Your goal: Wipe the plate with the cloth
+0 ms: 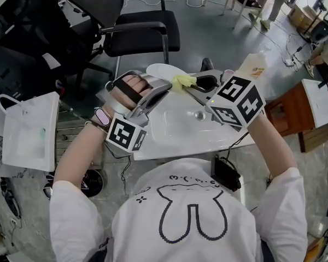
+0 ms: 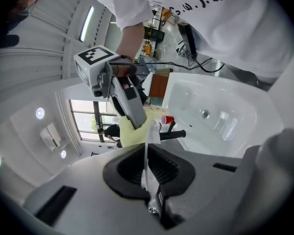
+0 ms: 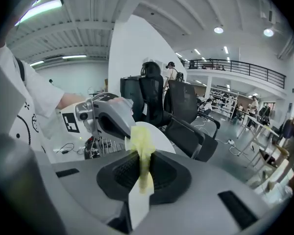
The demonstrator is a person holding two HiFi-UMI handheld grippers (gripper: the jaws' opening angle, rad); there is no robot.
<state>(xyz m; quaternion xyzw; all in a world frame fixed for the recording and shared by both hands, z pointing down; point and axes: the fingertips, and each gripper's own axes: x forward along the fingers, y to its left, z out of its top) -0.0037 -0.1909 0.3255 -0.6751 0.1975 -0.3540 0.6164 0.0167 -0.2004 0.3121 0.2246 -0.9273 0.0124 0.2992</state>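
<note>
In the head view a white plate (image 1: 163, 70) is held up on edge over the far rim of a white basin (image 1: 175, 125). My left gripper (image 1: 154, 93) is shut on the plate's near rim. My right gripper (image 1: 195, 86) is shut on a yellow cloth (image 1: 183, 82), which touches the plate's right side. The left gripper view shows the plate (image 2: 154, 131) edge-on, running into the shut left gripper (image 2: 148, 169), with the cloth (image 2: 132, 131) and right gripper (image 2: 126, 105) beyond. In the right gripper view the cloth (image 3: 141, 143) is pinched in the right gripper (image 3: 143, 169), with the plate (image 3: 160, 140) behind it.
The basin has a drain (image 1: 200, 114) and a black tap (image 1: 206, 81) at its far edge. Black office chairs (image 1: 136, 26) stand beyond it. A white paper bag (image 1: 30, 130) hangs at the left, and a brown cabinet (image 1: 295, 113) is at the right. A red cup (image 2: 167, 119) stands near the tap.
</note>
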